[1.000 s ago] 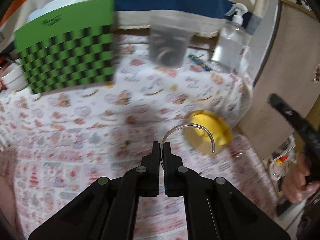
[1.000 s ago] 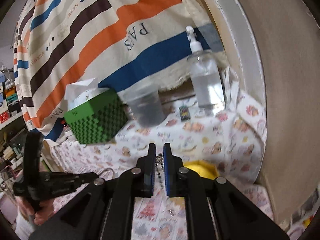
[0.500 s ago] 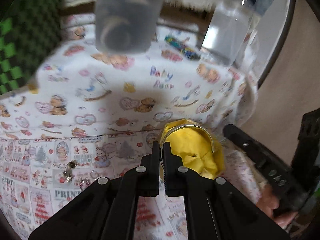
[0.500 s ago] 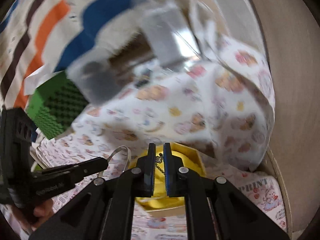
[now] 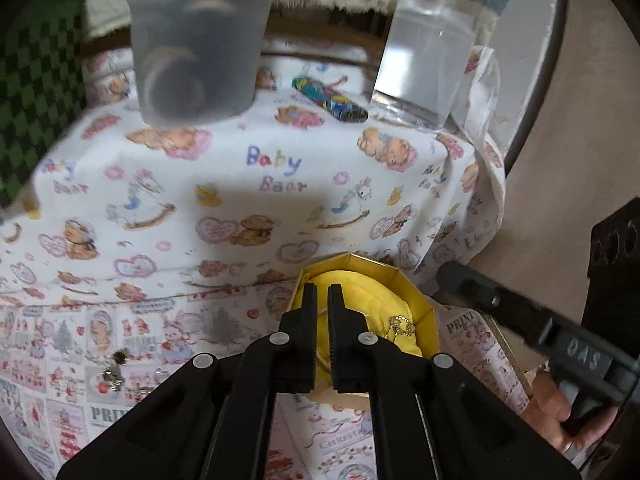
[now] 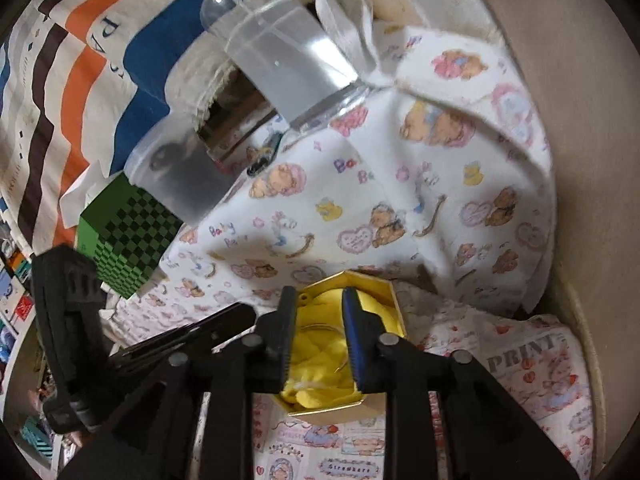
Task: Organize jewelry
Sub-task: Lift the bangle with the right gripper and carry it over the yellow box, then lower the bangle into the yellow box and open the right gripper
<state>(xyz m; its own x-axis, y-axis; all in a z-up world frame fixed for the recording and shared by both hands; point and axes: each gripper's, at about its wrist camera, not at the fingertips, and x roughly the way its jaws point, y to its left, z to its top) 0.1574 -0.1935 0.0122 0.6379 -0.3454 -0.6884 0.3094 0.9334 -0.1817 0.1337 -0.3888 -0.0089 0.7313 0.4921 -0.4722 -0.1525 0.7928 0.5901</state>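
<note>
- Over the yellow jewelry box [image 5: 416, 292], the left gripper [image 5: 322, 294] hangs with its jaws a narrow slit apart; nothing can be made out between the pads, so whether it grips anything cannot be told.
- Inside that box, on the yellow cushion [image 5: 360, 292], a small gold chain [image 5: 402, 326] lies just right of the left gripper's fingers.
- From the right wrist view, the right gripper [image 6: 318, 304] is spread wide and released above the same box [image 6: 376, 280], its pads on either side of the cushion [image 6: 320, 352].
- A thin silver bangle [image 6: 320, 326] shows as a fine wire arc on the cushion, between the right gripper's fingers [image 6: 352, 336].
- Left of the box, some small loose jewelry pieces [image 5: 114, 368] lie on the printed tablecloth [image 5: 240, 184], well apart from the box.
- Farther back stand a translucent plastic cup [image 5: 196, 40], a clear pump bottle [image 5: 428, 52] and a green checkered box [image 6: 128, 236].
- A small multicoloured tube-shaped item [image 5: 330, 100] lies between cup and bottle.
</note>
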